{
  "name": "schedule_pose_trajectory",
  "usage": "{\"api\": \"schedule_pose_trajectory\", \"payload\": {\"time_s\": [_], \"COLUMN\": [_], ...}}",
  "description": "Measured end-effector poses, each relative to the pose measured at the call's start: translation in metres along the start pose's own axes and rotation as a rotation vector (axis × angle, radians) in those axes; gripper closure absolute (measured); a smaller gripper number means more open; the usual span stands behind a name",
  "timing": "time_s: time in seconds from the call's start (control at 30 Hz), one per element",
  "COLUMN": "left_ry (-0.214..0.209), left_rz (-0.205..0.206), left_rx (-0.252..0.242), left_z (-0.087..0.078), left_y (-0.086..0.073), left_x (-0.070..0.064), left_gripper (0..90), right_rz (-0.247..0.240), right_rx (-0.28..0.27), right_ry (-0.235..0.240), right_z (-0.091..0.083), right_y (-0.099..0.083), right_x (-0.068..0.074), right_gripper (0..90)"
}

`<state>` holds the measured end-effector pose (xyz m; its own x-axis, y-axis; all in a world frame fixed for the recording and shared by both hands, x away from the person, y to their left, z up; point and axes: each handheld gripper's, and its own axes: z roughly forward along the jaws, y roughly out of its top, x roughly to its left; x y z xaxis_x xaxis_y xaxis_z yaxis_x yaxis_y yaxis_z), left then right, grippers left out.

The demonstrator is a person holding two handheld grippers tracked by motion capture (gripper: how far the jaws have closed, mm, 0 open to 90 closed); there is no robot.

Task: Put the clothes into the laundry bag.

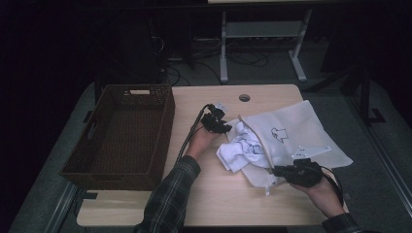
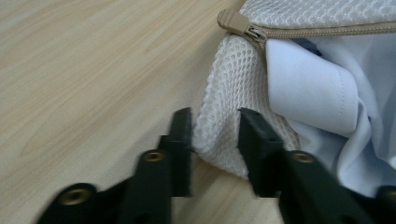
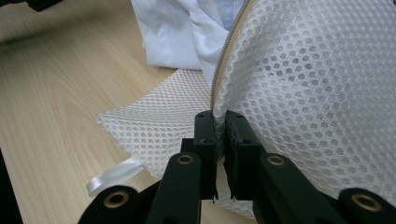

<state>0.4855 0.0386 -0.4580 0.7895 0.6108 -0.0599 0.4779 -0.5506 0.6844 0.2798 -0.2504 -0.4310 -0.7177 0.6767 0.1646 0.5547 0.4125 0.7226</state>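
The right gripper (image 3: 215,122), nearest the camera in its own view, has its two black jaws pressed almost together on the edge of a white mesh laundry bag (image 3: 317,93), right where the tan zipper tape runs down to them. A white ribbon loop (image 3: 112,176) pokes out from under the bag's lower flap onto the wooden table (image 3: 56,93).

In the high view the bag (image 1: 296,133) lies on the right half of the table (image 1: 214,204), with a pale blue garment (image 1: 243,149) spilling out of its open mouth toward the middle. The right gripper (image 1: 279,171) sits at the bag's near edge, held in the person's right hand (image 1: 323,191).

The left gripper (image 2: 215,126) has its jaws parted, with a fold of the mesh bag (image 2: 224,93) standing between them (the fold touches the left jaw; whether it meets the right one I cannot tell). Just above, the tan zipper pull (image 2: 236,21) lies at the end of the zipper, and the pale blue garment (image 2: 317,93) bulges out beside it. In the high view this gripper (image 1: 219,125) is at the bag's far-left corner.

A dark woven basket (image 1: 124,133) stands on the left part of the table, well apart from the bag.
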Motion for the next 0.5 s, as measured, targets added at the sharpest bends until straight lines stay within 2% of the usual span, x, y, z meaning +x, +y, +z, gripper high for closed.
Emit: {"api": "schedule_pose_trajectory", "payload": {"time_s": [0.1,0.2,0.4,0.5], "left_ry": [-0.003,-0.016,-0.009,-0.004], "left_rz": [-0.007,-0.020,-0.034,-0.060], "left_rx": [0.018,0.034,0.045,0.047], "left_z": [0.000,-0.002,-0.015,-0.026], "left_y": [-0.001,-0.003,-0.009,-0.018], "left_x": [0.001,0.002,-0.002,-0.005], "left_gripper": [83.2,84.3,85.0,85.0], "right_rz": [-0.003,-0.003,-0.005,0.004], "right_rx": [0.001,0.003,0.010,0.006], "right_ry": [-0.002,-0.010,-0.025,-0.040], "right_z": [0.000,-0.001,-0.002,-0.004], "right_y": [0.000,0.000,0.000,0.000], "right_x": [0.000,-0.001,-0.005,-0.014], "right_gripper": [82.6,82.5,82.4,82.3]}}
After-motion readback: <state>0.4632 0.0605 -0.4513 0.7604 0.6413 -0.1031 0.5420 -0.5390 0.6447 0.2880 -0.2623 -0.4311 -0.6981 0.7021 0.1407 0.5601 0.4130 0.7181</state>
